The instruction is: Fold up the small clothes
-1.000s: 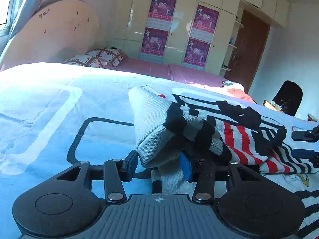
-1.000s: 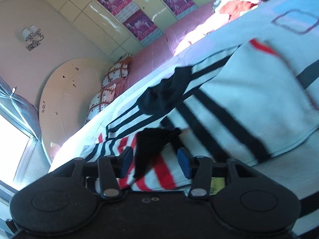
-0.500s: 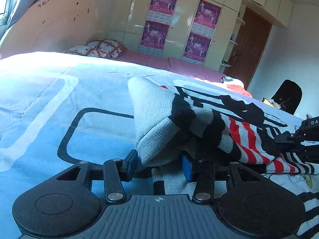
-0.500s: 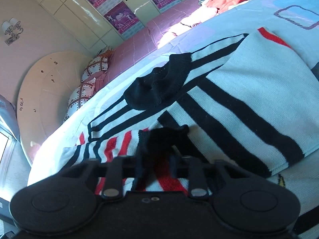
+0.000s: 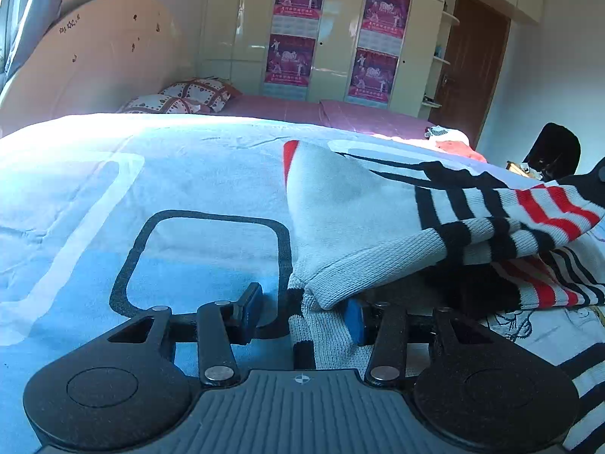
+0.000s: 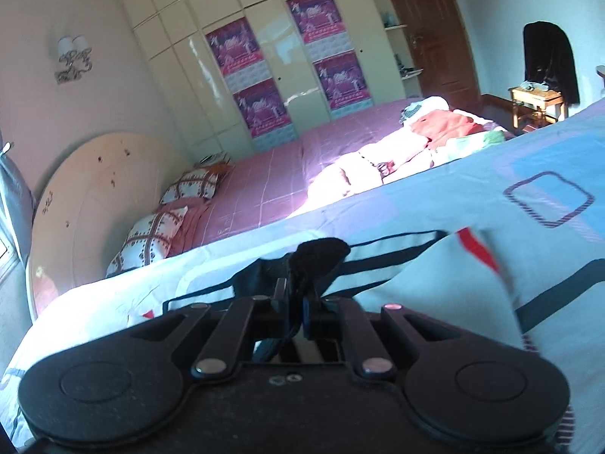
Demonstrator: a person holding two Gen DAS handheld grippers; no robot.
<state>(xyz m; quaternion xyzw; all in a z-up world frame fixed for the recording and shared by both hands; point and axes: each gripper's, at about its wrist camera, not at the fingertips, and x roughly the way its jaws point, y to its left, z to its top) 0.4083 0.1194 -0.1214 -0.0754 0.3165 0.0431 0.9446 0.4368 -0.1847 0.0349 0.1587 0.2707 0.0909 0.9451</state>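
A small grey knit sweater [image 5: 351, 204] with black and red stripes lies on the light blue bedspread [image 5: 151, 174]. Its folded sleeve with black and red bands [image 5: 529, 219] is stretched to the right. My left gripper [image 5: 302, 306] is open, its jaws wide, with the sweater's grey hem lying between them against the blue right pad [image 5: 354, 321]. My right gripper [image 6: 297, 310] is shut on the sweater's black cuff [image 6: 321, 253], lifted above the bed. The sweater's grey body [image 6: 435, 283] shows blurred at the right of the right wrist view.
A second bed with a pink cover [image 6: 287, 174], patterned pillows [image 5: 189, 96] and a heap of clothes [image 6: 435, 128] lies beyond. A round headboard [image 5: 94, 56], a wardrobe with posters [image 5: 332, 45], a door [image 5: 472, 68] and a dark chair [image 5: 552, 151] stand behind.
My right gripper closed on the black cuff and lifted it, pulling the sleeve out to the right. The bunched sweater in front of my left gripper spread flatter. The left jaws stayed open.
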